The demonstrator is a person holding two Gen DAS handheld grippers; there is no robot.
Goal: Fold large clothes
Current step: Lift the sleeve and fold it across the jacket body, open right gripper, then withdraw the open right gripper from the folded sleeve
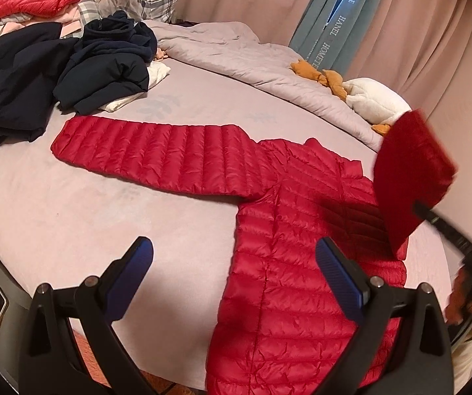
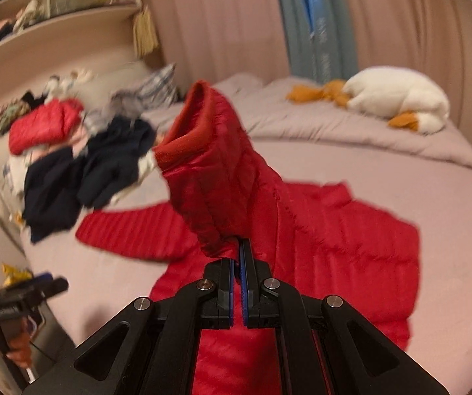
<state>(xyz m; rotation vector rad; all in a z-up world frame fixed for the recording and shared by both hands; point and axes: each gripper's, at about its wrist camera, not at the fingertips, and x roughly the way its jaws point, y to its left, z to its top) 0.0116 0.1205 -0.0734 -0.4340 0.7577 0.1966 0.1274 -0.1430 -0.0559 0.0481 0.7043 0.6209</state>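
We see the red jacket [image 1: 278,263] spread flat on the bed [image 1: 104,230], one sleeve stretched toward ten o'clock. A heap of dark clothes [image 1: 55,72] lies beyond that sleeve at eleven o'clock, and a white stuffed toy [image 1: 374,102] rests at two o'clock on the blanket [image 1: 236,52]. Our left gripper [image 1: 234,275] hangs wide open, empty. Only the right wrist view shows our right gripper [image 2: 238,256] clamped on the other sleeve [image 2: 209,171], lifted over the jacket, plus a shelf [image 2: 71,16] at eleven o'clock.
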